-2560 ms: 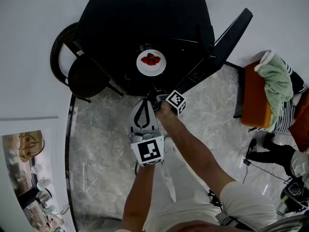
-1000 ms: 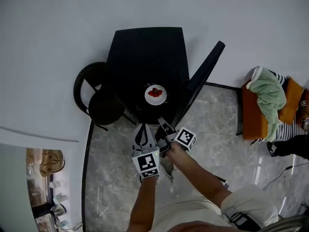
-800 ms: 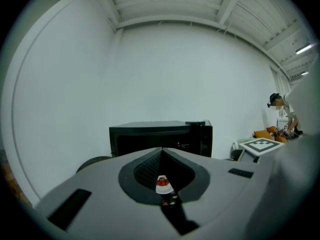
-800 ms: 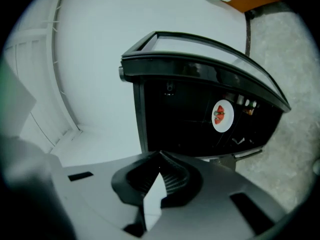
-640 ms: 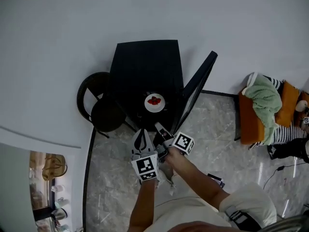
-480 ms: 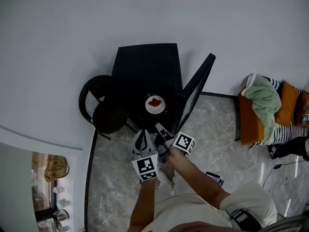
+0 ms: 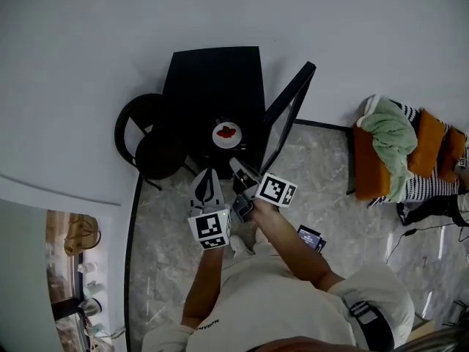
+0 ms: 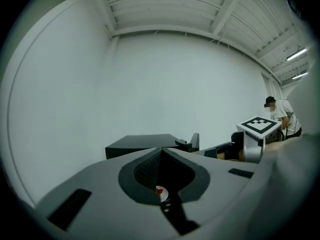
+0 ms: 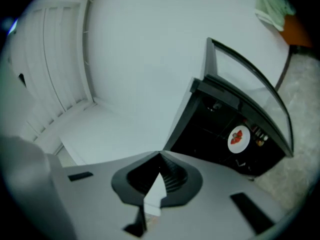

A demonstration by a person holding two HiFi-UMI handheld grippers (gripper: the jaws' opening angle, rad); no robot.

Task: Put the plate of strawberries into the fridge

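1. The left claw (image 7: 207, 174) is pressed together with nothing in it. The right claw (image 7: 237, 165) is likewise closed and empty. Both hang just in front of the open mini fridge (image 7: 212, 86), touching nothing.
2. The plate of strawberries (image 7: 227, 133) already sits on a shelf inside the fridge, seemingly near the shelf's front edge. Neither claw is on it.
3. The fridge door (image 7: 287, 107) stands wide open at the right. Closing it looks like the one step left, and the task would be spoiled if it were left ajar.
4. Closed claw tips give only a small contact point. Pushed against the door's smooth face, they could skid off and leave the door half shut.
5. A hard swing is the bigger hazard. If the plate overhangs the shelf's front edge, the door could knock it and send strawberries rolling off.
6. The black chair (image 7: 150, 149) stands just beside the fridge's left side, so a careless left arm could bump it.
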